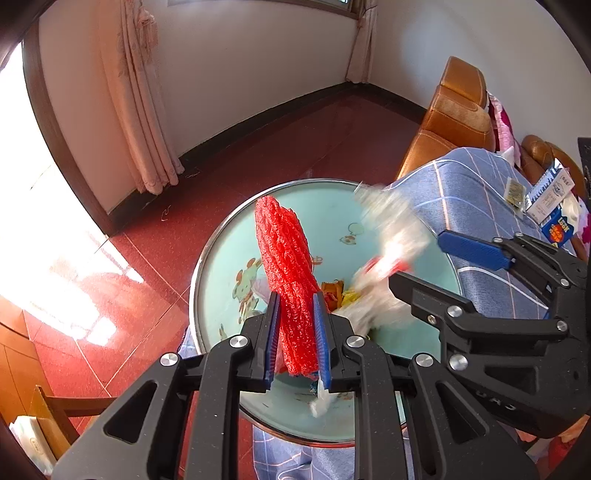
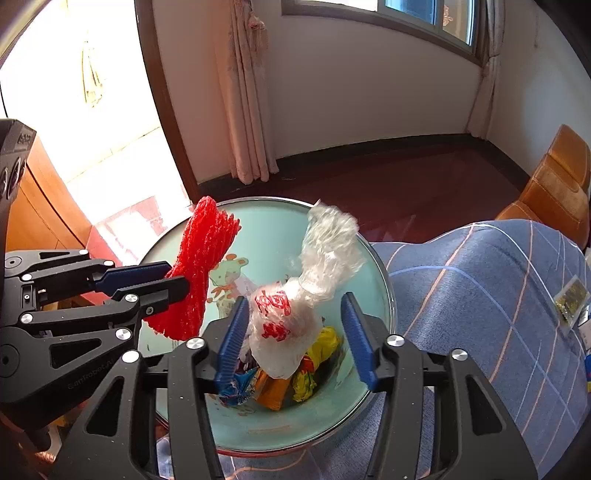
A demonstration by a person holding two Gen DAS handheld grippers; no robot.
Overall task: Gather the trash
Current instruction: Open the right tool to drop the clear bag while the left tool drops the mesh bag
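Red characters are printed on the white plastic bag [image 2: 284, 325], but they are crumpled and cannot be read. The left gripper's black body [image 2: 55, 354] carries faint embossed lettering, too dim to make out. The blue and white box [image 1: 554, 206] on the checked blanket [image 1: 476, 206] bears print too small to read.

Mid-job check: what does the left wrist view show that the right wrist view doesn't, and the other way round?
Only the left wrist view: a blue-and-white carton lying on the checked blue cloth.
Only the right wrist view: the window, and yellow and orange wrappers clearly visible in the basin's bottom.
Both: the mint basin, the red foam net clamped in the left hand-held gripper, and the clear plastic bag between the right hand-held gripper's parted pads.
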